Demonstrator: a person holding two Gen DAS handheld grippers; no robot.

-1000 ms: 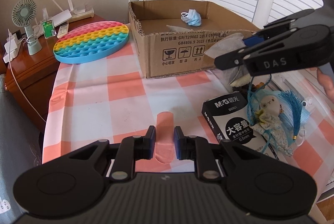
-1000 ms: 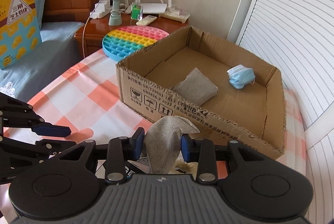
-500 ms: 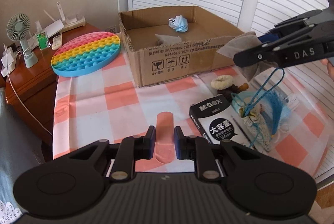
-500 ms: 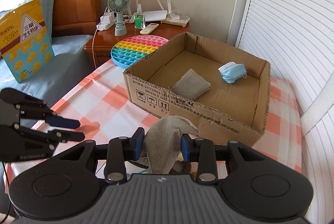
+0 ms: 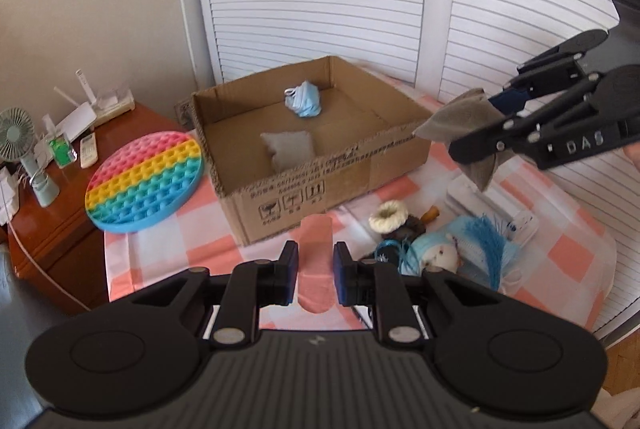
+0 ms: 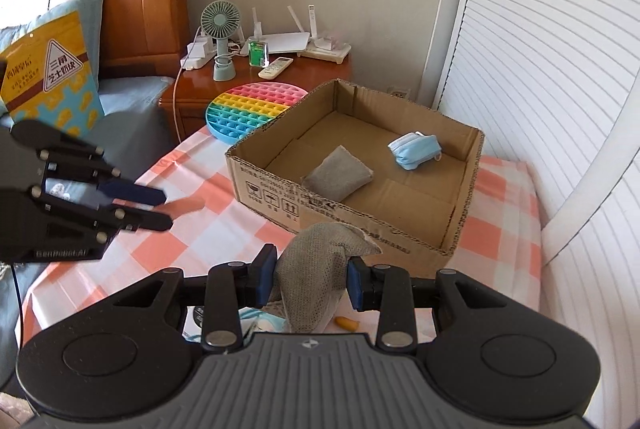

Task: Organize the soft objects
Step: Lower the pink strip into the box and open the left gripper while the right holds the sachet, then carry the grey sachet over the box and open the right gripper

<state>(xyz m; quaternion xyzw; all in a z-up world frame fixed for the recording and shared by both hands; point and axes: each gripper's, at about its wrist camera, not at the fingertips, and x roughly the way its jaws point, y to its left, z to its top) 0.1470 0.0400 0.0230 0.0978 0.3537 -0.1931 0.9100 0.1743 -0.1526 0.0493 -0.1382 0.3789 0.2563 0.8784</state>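
My right gripper [image 6: 312,273] is shut on a limp grey cloth pouch [image 6: 320,249], held in the air just short of the near wall of the cardboard box [image 6: 264,185]. From the left wrist view this gripper [image 5: 474,129] hangs at the box's right corner with the pouch [image 5: 448,117] sticking out. My left gripper [image 5: 316,261] is shut on a pink soft strip [image 5: 317,233] above the checked tablecloth in front of the box [image 5: 320,181]. Inside the box lie another grey pouch [image 5: 286,147] and a crumpled blue face mask [image 5: 304,103].
A rainbow bubble disc [image 5: 144,181] lies left of the box. On the cloth to the right lie a blue-haired doll [image 5: 452,253], a white scrunchie [image 5: 388,215] and a white packet [image 5: 492,205]. A wooden nightstand [image 6: 320,69] with a fan [image 6: 220,25] stands behind; a bed is at the left.
Both grippers have risen, so the box's inside shows more fully. The right one has carried the grey pouch up and toward the box. Each grip is unchanged.
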